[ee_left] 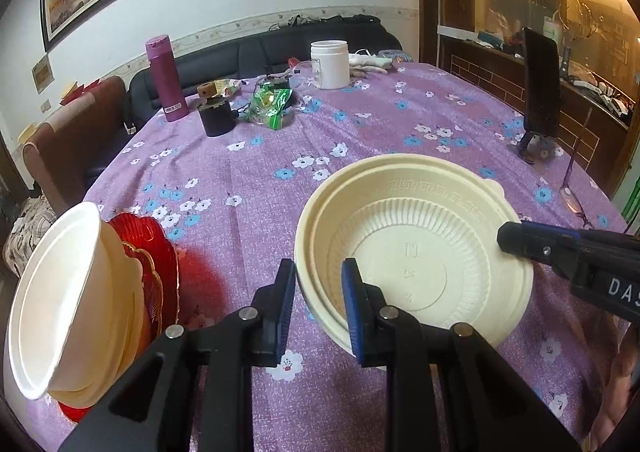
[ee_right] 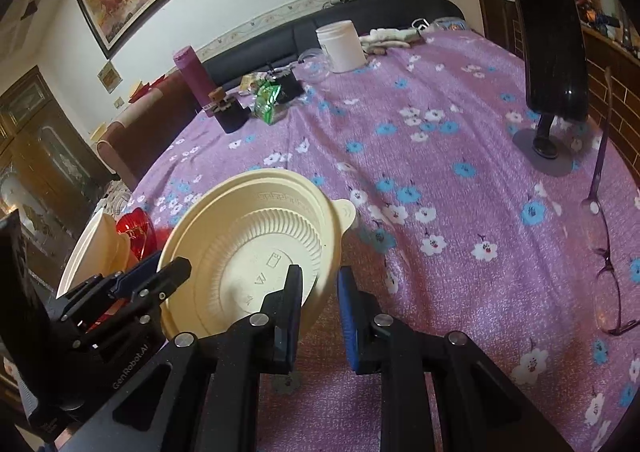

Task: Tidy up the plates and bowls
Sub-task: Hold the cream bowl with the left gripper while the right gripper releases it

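Step in hand: both tools pinch the rim of the cream plastic bowl [ee_left: 416, 248] on opposite sides. Left tool [ee_left: 318, 308] is closed on the rim at the bowl's 7 o'clock; right tool [ee_right: 318, 316] is closed on the rim at 3 o'clock. The bowl sits tilted over the floral-clothed surface [ee_left: 248, 180], apparently part-lifted.

A tilted stack of white bowls [ee_left: 56, 300] leans on a red plate [ee_left: 160, 252] at the surface's 8 o'clock.

Next, probably: carry the bowl toward that stack, keeping both grips level.

Unclear: whether the held bowl is one or two nested; the stack's base is cut off.
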Motion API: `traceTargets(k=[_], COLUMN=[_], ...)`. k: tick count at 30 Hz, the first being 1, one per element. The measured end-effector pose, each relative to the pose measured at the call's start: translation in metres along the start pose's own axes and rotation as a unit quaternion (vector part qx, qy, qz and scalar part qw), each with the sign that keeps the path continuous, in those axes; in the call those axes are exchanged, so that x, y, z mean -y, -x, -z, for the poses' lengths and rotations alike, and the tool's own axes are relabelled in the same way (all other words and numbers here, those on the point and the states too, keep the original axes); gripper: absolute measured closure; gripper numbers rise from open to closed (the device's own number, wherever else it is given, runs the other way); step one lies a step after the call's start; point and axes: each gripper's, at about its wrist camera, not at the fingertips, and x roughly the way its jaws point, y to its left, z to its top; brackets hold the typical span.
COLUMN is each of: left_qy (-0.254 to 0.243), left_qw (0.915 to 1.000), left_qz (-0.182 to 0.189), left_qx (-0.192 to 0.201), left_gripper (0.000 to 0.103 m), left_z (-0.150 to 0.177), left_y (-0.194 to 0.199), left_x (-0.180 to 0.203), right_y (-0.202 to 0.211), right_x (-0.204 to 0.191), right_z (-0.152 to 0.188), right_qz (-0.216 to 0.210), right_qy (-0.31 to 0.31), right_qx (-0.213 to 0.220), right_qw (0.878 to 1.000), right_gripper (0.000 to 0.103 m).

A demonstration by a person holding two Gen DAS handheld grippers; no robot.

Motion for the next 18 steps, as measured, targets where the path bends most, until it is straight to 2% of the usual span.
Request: traceTargets(k=[10,18], left_qy=[0.001,0.007], left_qw=[1.0000,0.9998], left_qz=[-0.001,-0.006], left_qx=[0.004,0.020], left_gripper=[0.080,0.078], left_z=[0.000,-0.006], left_y=[0.003,0.023], left_x=[0.000,-0.013], right_y=[0.005,0.018], right_x=[-0.005,-0.018], right_z=[0.001,-0.006], right_qz=[-0.001,-0.010], right_qy=[0.003,0.013], right_qx=[0.003,0.017], right_qw=[1.000,1.000], right_gripper=[0.083,0.083])
